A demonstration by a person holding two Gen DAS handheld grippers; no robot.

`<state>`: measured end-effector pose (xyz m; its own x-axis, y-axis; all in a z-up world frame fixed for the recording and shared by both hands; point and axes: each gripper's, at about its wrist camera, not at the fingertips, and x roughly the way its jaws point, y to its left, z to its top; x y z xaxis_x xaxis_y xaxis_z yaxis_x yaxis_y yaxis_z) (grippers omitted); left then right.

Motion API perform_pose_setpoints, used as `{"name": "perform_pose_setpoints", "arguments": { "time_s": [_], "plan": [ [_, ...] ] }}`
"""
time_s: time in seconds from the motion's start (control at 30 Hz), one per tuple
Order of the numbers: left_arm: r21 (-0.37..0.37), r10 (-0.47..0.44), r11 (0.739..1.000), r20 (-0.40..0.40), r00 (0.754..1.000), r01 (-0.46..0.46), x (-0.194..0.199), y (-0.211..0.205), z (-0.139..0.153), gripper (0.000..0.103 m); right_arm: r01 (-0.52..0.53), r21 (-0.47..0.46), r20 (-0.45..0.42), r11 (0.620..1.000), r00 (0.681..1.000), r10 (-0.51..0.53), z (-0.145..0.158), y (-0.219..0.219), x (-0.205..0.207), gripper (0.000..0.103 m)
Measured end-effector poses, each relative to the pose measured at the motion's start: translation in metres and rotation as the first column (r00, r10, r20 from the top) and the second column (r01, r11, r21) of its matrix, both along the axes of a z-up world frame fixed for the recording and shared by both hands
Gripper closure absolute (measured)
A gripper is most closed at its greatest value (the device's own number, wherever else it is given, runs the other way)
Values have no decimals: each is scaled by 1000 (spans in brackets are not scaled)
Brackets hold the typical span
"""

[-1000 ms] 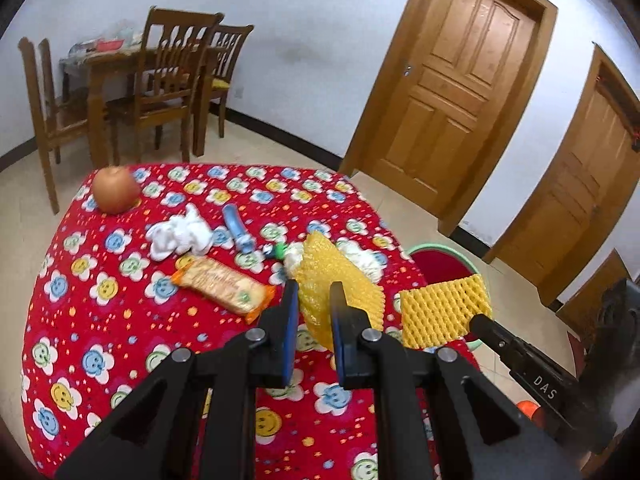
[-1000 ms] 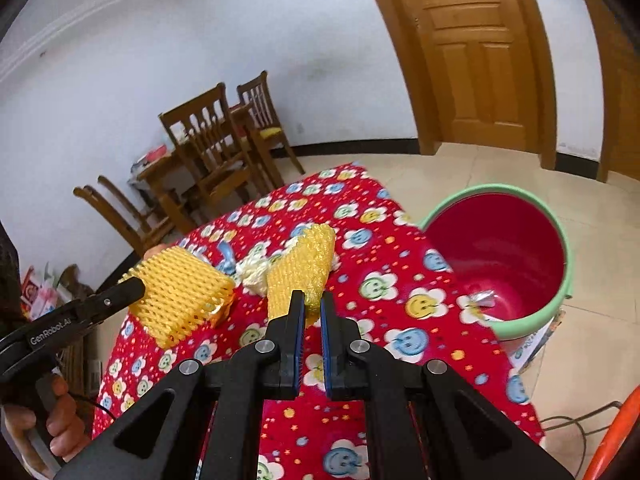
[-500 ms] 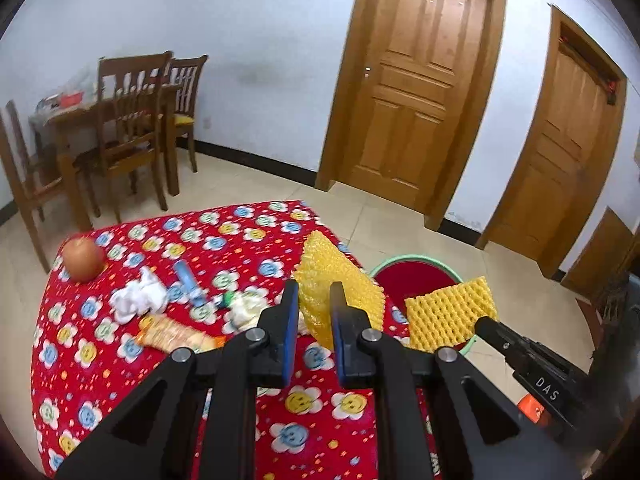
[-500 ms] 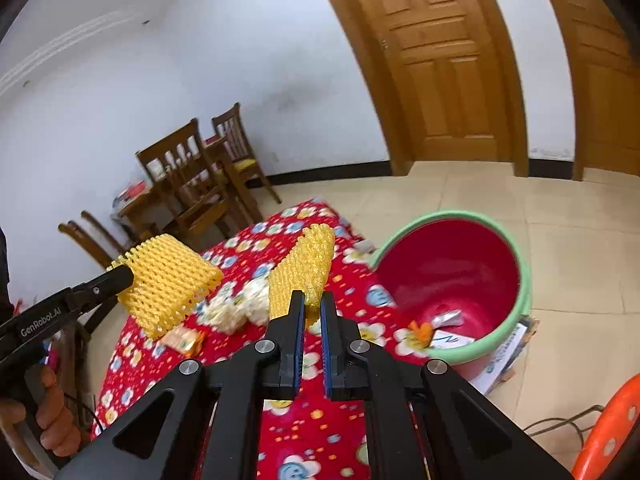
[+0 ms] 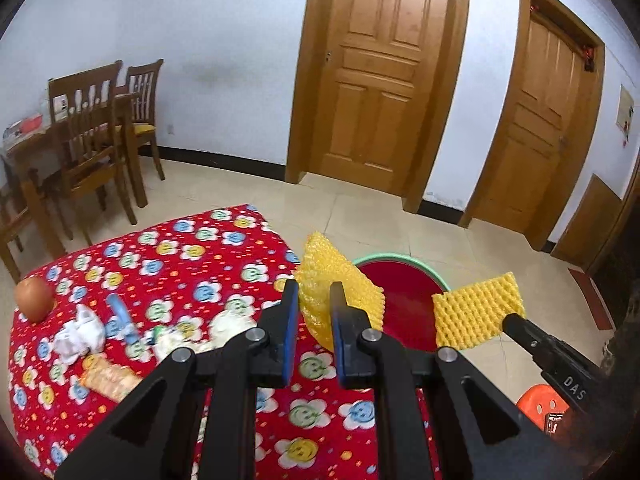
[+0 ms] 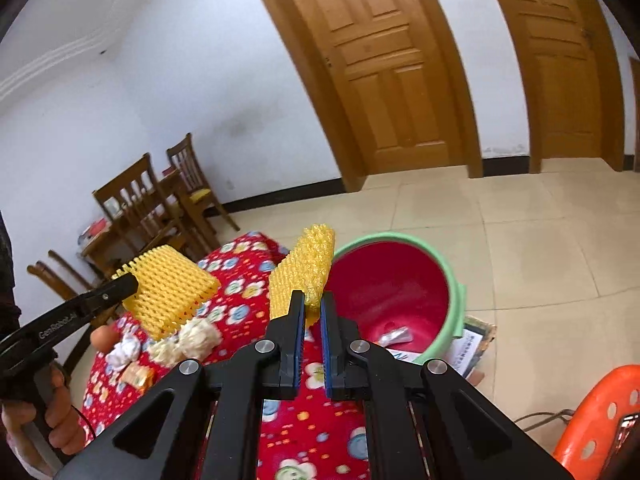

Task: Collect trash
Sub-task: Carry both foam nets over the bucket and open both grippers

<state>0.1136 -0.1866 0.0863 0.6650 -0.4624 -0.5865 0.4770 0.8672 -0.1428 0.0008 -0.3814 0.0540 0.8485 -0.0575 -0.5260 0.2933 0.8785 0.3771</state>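
Item one: my left gripper (image 5: 314, 312), jaws clamped on a yellow foam net (image 5: 340, 292), which stood up from the pads and hung in front of the near rim of the red bin (image 5: 404, 308).

Item two: my right gripper (image 6: 313, 308), jaws likewise pinched together on a second yellow foam net (image 6: 306, 270), held beside the bin's green rim (image 6: 452, 280), above the table edge.

Item three: the bin sat on the tiled floor just off the table's corner, with scraps inside.

Item four: left on the red flowered tablecloth (image 5: 168, 264) I logged white crumpled tissues (image 5: 78, 338), a blue tube (image 5: 120, 316), a snack wrapper (image 5: 108, 378) and an apple (image 5: 34, 298).
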Motion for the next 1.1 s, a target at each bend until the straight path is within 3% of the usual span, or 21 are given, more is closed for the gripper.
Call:
{"name": "perform_pose_setpoints", "arguments": {
  "time_s": [0.8, 0.87, 1.0, 1.1],
  "plan": [
    [98, -101, 989, -117, 988, 112, 50, -94, -89, 89, 111, 58, -103, 992, 989, -105, -44, -47, 15, 96],
    [105, -100, 988, -122, 987, 113, 52, -97, -92, 85, 116, 60, -109, 991, 988, -109, -46, -47, 16, 96],
    [102, -85, 990, -133, 987, 99, 53, -97, -96, 60, 122, 68, -117, 990, 987, -113, -50, -51, 17, 96],
    [109, -72, 990, -129, 989, 87, 52, -95, -96, 54, 121, 69, -120, 990, 986, -112, -52, -52, 17, 96]
  ]
}}
